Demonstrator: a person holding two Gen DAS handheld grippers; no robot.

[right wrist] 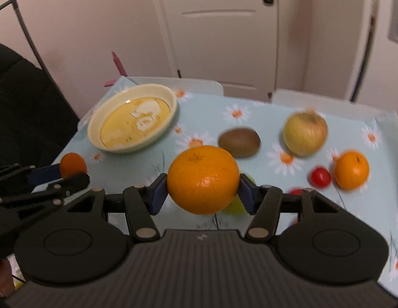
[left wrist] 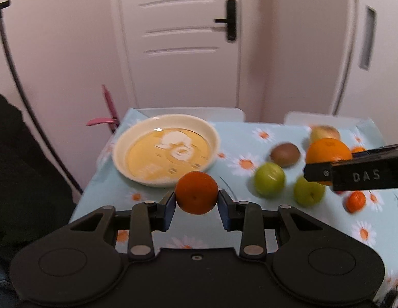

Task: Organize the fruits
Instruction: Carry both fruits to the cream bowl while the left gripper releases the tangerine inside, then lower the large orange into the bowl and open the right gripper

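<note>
Risk sits mostly with the round fruit held clear of the worktop (right wrist: 206, 107). The left gripper (left wrist: 197, 201) has its fingers closed on a small mandarin (left wrist: 197, 192), pinched only at its two sides; a tilt or a knock could let it roll out and drop. The right gripper (right wrist: 202, 192) holds a large orange (right wrist: 202, 179) the same way, on a wider span and with little pad contact on smooth peel. Both are heading, by the look of it, to the one cream plate (right wrist: 132, 116) at the far left, so the two grippers could collide or crowd each other there, and fruit set on its shallow rim could roll off.

Counted on the worktop: one kiwi (right wrist: 239, 142), one yellow apple (right wrist: 305, 134), two green fruits (left wrist: 269, 182) seen from the left wrist, two loose mandarins, one (right wrist: 351, 170) at the right and one (left wrist: 355, 201) nearer, and at least two small red fruits (right wrist: 320, 177), though blur and the gripper may hide more.
</note>
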